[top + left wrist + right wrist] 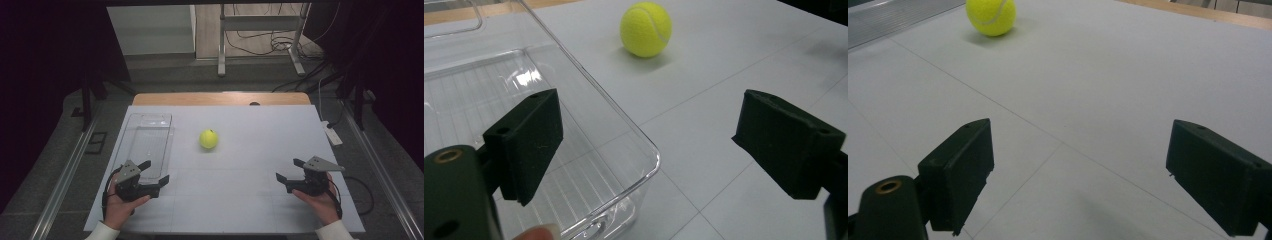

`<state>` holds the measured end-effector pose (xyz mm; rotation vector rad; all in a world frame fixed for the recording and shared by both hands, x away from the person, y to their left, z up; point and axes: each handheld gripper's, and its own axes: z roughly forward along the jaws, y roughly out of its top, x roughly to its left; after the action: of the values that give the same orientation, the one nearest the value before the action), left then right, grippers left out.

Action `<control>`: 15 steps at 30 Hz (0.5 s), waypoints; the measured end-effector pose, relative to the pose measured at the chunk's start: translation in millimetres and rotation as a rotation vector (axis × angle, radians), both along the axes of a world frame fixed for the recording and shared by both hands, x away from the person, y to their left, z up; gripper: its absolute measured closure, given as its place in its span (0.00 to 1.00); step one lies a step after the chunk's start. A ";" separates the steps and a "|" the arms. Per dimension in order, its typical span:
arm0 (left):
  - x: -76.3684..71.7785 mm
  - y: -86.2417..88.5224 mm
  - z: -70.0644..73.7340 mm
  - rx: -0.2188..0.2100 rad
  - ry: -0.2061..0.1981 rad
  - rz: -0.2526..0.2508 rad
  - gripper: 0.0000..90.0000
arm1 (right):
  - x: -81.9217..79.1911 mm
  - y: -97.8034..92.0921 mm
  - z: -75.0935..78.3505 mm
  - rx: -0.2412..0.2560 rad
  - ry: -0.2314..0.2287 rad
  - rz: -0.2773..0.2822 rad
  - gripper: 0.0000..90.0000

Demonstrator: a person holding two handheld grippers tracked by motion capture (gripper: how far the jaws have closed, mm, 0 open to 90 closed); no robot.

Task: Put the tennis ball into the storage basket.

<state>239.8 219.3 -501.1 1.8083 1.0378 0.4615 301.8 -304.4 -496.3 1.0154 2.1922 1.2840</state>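
A yellow-green tennis ball (208,139) rests on the white table top (250,165), a little left of centre. To its left lies a clear plastic tray (147,142) with nothing in it. My left gripper (156,171) is held open at the tray's near right corner, nothing between its fingers. In the left gripper view the tray's rim (589,95) runs past the left jaw, and the ball (646,29) lies farther ahead. My right gripper (289,169) stands open at the near right, pointing left towards the ball (991,16), well short of it.
A small white device (331,134) lies at the table's right edge. A strip of wooden table top (220,98) shows at the far side. Beyond it stand a metal frame (260,25) and floor cables.
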 end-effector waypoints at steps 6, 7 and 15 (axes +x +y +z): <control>1.1 -0.6 0.4 0.000 0.004 0.006 0.14 | -0.8 -1.1 -1.0 0.007 0.007 0.002 0.14; 1.5 -0.4 0.6 -0.003 0.004 0.008 0.14 | -0.4 -0.9 -1.2 0.008 0.008 0.004 0.14; 3.3 -2.1 2.0 -0.001 0.014 0.023 0.14 | 1.0 2.0 -2.4 -0.010 0.008 0.015 0.14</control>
<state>243.1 217.2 -499.1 1.8029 1.0692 0.4628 302.7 -302.4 -498.7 1.0036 2.2148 1.2760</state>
